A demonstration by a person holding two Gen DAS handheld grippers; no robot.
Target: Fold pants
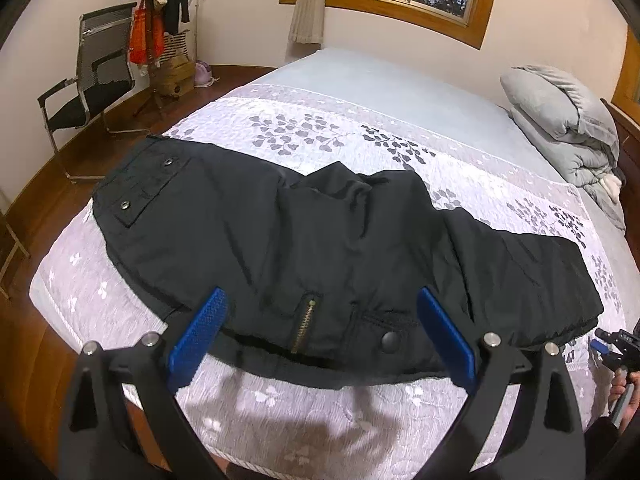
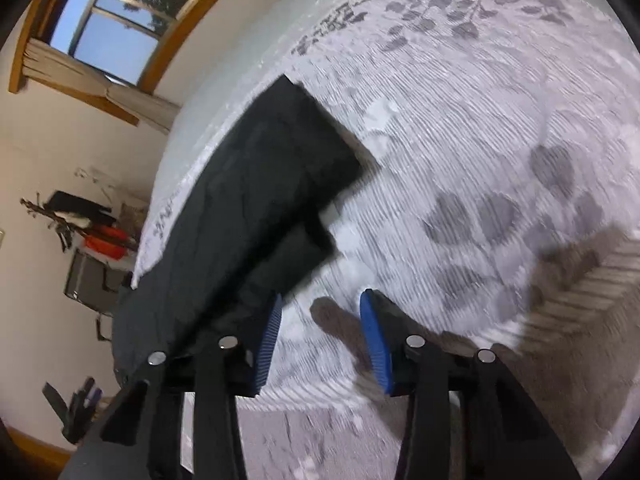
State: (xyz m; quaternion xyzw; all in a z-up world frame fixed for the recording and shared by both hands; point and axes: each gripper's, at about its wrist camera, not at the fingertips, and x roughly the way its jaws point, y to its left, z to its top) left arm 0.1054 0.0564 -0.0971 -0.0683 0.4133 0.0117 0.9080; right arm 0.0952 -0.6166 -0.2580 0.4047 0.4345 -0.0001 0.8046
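Probably soft, padded, limp pants (image 1: pixel 320 232) across frame centre on the bed (image 1: pixel 360 92): best pinched at waistband and hem; left claw (image 1: pixel 320 340) open, right claw (image 2: pixel 320 344) open, empty.

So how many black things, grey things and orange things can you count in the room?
Black: 2, the pants and the chair
Grey: 1, the folded blanket
Orange: 1, the bag hanging on the rack
Total: 4
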